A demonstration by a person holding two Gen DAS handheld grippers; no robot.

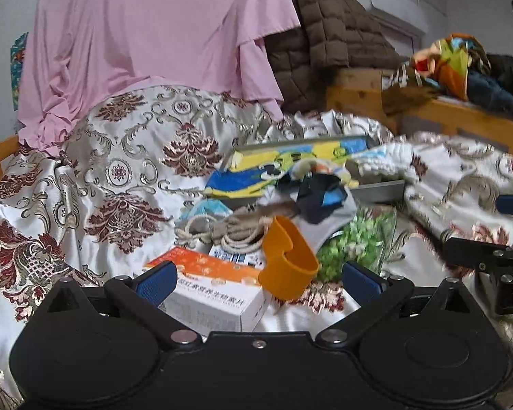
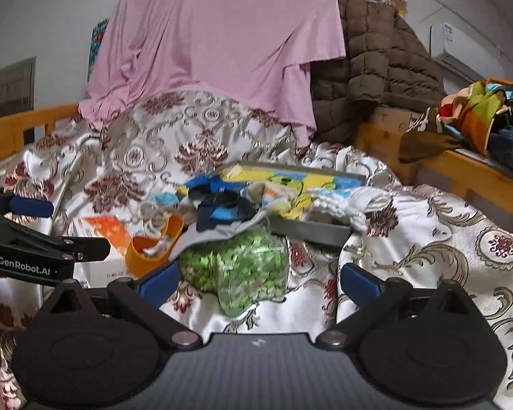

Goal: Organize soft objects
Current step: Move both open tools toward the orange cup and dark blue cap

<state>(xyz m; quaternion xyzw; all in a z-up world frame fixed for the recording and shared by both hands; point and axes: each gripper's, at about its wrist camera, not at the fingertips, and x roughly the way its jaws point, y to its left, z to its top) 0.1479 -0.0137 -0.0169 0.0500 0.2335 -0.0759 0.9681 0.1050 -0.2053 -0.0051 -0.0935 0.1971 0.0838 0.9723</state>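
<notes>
Socks (image 1: 319,198) are lying heaped at the tray's (image 1: 379,191) six o'clock, long axis unclear; the left gripper (image 1: 258,278) and right gripper (image 2: 260,282) are hovering level, fingers spread, gripping nothing.

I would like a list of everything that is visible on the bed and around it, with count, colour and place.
bedspread: one, white satin with maroon and gold pattern, covers the bed
pink sheet: one, pink, draped at the back
quilted jacket: one, brown, right of the pink sheet
tray: one, grey, centre of the bed, holds colourful cloths
socks: a loose pile, blue, black and grey, at the tray's front edge
orange cup: one, on its side, beside the box
box: one, white and orange, front left
green bag: one, clear with green pieces, front centre
cord: one bundle, cream, behind the box
left tongs: open
right tongs: open
</notes>
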